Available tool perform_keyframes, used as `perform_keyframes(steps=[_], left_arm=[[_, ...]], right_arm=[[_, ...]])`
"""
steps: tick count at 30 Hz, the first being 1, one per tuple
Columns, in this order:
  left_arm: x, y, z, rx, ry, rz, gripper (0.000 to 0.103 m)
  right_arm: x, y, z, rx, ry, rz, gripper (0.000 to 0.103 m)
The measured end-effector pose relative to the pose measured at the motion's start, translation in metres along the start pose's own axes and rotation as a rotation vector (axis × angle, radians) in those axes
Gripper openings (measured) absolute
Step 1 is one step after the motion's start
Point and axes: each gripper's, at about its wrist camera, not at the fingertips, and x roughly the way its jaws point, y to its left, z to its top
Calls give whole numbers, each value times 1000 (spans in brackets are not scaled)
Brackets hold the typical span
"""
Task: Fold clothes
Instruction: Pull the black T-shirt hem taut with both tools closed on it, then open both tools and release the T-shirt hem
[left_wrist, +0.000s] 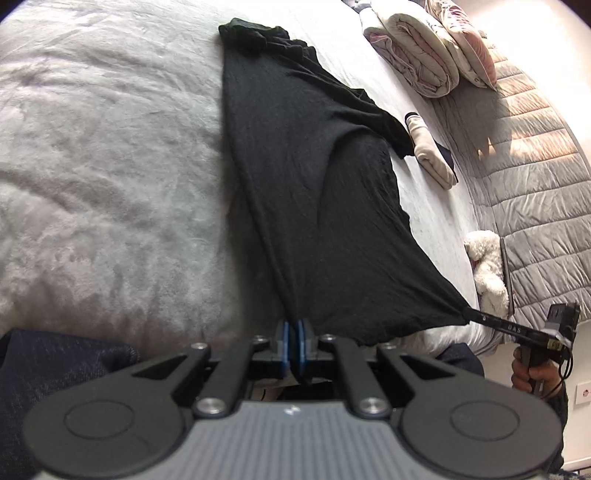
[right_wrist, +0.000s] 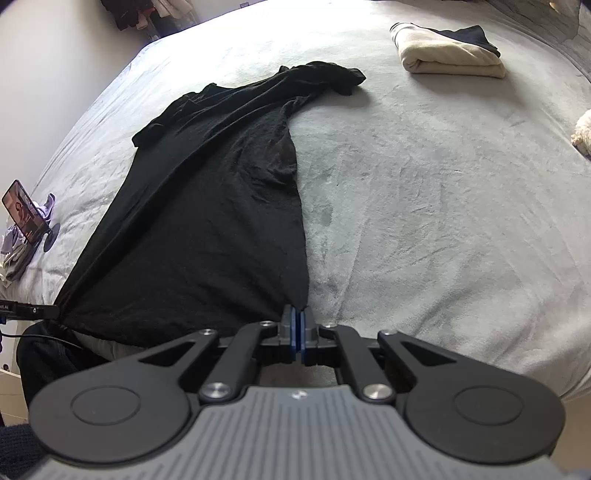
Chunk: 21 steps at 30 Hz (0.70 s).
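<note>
Black shirt (left_wrist: 295, 177) spread long on the bed (left_wrist: 110, 166), bottom hem at the near edge. Left gripper (left_wrist: 294, 326) and right gripper (right_wrist: 297, 317) each clamped on a hem corner, pulling apart to flatten wrinkles before folding.

Around you lies a wide pale-grey fleece bedspread (right_wrist: 424, 192). A white plush teddy bear (left_wrist: 487, 266) sits at its edge beside a grey quilted padded headboard (left_wrist: 535, 192), and a black smartphone on a round-footed stand (right_wrist: 24, 218) props upright near the opposite edge.

Black garment (right_wrist: 207, 206), grey blanket (right_wrist: 424, 221), perhaps cream folded cloth (right_wrist: 450, 61).
</note>
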Motion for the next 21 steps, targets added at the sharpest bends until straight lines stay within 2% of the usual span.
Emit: perform_keyframes(steps=[2,5,13,16,18,19,20,21], left_arm=[[1,-1,0,9,8,8,5],[8,-2,-1,37,45,60,5],[38,10,-4,51,128,166,5],[41,17,-3,37,138,159,6],[39,19,1,37,139,141,10],[37,20,4,40,135,139,18],[34,20,7,44,129,139,26],[32,20,10,49,120,139,30]], right_arm=[[-7,2,-2,-13,-2,-4,3],[-7,3,-7,-28,24,-20,3],[44,-11,-24,-7,165,-76,3],[56,-12,-26,-7,194,-90,3],[55,-11,-20,-18,189,-89,6],[54,-10,-17,-25,185,-88,14],[53,-8,-14,-31,181,-87,17],[52,-8,-10,-41,175,-91,21]])
